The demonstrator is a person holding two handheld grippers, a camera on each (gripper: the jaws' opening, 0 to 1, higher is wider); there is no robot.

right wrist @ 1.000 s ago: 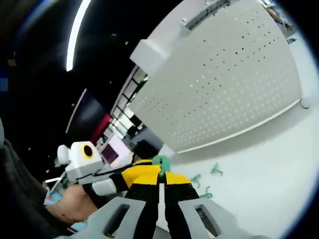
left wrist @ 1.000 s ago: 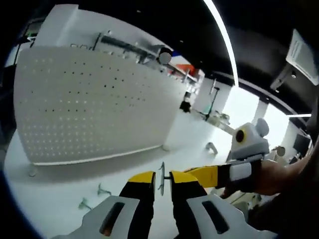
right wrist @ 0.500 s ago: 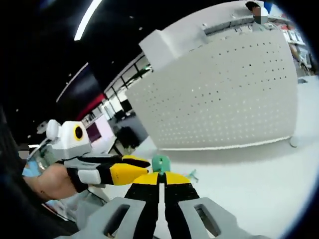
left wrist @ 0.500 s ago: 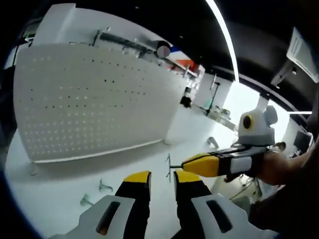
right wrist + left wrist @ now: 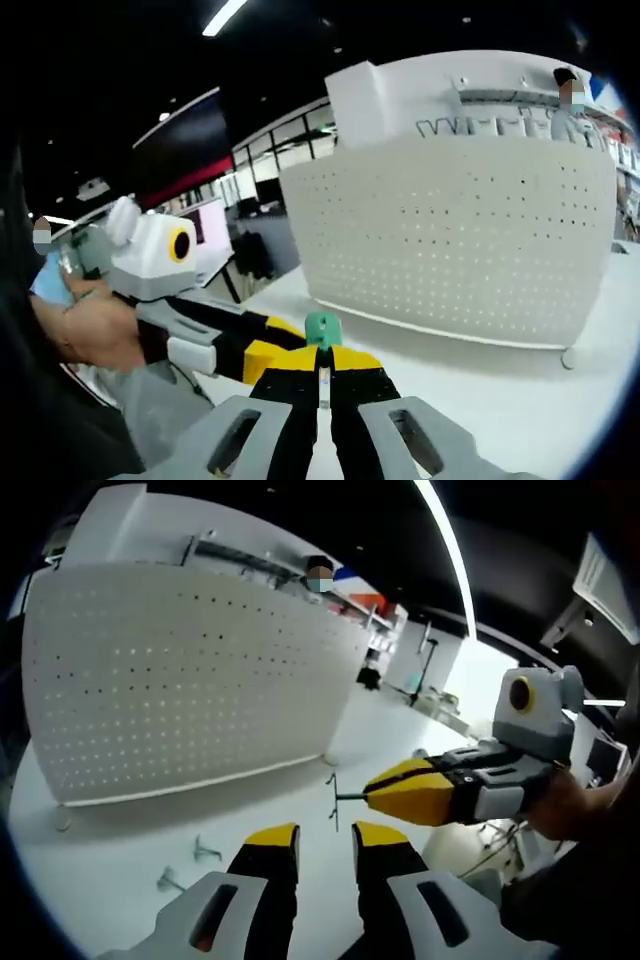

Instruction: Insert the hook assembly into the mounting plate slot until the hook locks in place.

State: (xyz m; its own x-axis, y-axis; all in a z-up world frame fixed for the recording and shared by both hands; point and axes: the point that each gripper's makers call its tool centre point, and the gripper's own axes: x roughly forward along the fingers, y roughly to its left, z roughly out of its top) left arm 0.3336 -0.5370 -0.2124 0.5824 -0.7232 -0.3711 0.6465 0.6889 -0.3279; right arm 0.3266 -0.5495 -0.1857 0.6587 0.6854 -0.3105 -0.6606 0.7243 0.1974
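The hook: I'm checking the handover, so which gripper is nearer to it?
Right. The right gripper is shut on the hook, pinching its stem. The left gripper is open just beneath the hook, not touching it.

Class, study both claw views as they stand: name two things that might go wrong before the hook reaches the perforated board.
1. The right claw pinches the thin metal wire hook with a green plastic end at one end only; it might twist or slip.
2. The white perforated mounting board has many small, alike holes, so the hook may enter the wrong one.
3. The left claw stands open close below the hook and might knock it.
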